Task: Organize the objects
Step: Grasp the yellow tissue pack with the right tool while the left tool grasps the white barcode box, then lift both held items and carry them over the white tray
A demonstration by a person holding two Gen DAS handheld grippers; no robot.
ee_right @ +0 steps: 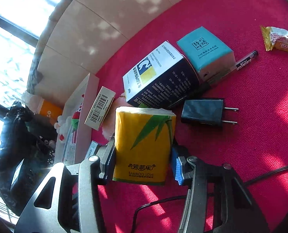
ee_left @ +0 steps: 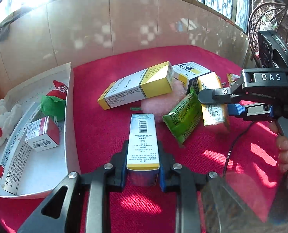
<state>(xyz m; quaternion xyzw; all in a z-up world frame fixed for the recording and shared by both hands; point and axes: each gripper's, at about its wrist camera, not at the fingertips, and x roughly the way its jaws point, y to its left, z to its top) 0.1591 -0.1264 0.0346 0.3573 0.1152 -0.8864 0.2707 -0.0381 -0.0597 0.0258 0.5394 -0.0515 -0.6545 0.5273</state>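
**Both jaws gripping packages over the red cloth**

The jaws of the left gripper [ee_left: 143, 171] are pressing on both sides of a narrow white-and-yellow carton [ee_left: 143, 141], which is lying lengthwise on the red cloth [ee_left: 105, 132] near its front edge, barcode end pointing away. The jaws of the right gripper [ee_right: 142, 167] are clamping a yellow tissue pack [ee_right: 144, 145] with green bamboo leaves printed on it; in the left wrist view that pack [ee_left: 213, 104] is hanging clear of the cloth, toward its right side.

A white tray [ee_left: 67, 116] is sitting at the cloth's left edge, holding a long sealant box [ee_left: 14, 155], a small red-and-white box [ee_left: 43, 134], a green-and-red plush toy [ee_left: 54, 101] and a white plush toy [ee_left: 0, 124]. Near the middle of the cloth a large yellow-and-white box [ee_left: 138, 85] is leaning on a pink fluffy thing [ee_left: 163, 101], with a green packet [ee_left: 182, 116] just beside it. A navy-and-white box [ee_right: 159, 77] is lying behind the tissue pack, touching a teal tissue cube [ee_right: 206, 52]. A black plug adapter [ee_right: 204, 111] is resting beside them, a pen [ee_right: 245, 62] is lying past the cube, and a yellow snack wrapper [ee_right: 279, 40] is sitting toward the far right edge.
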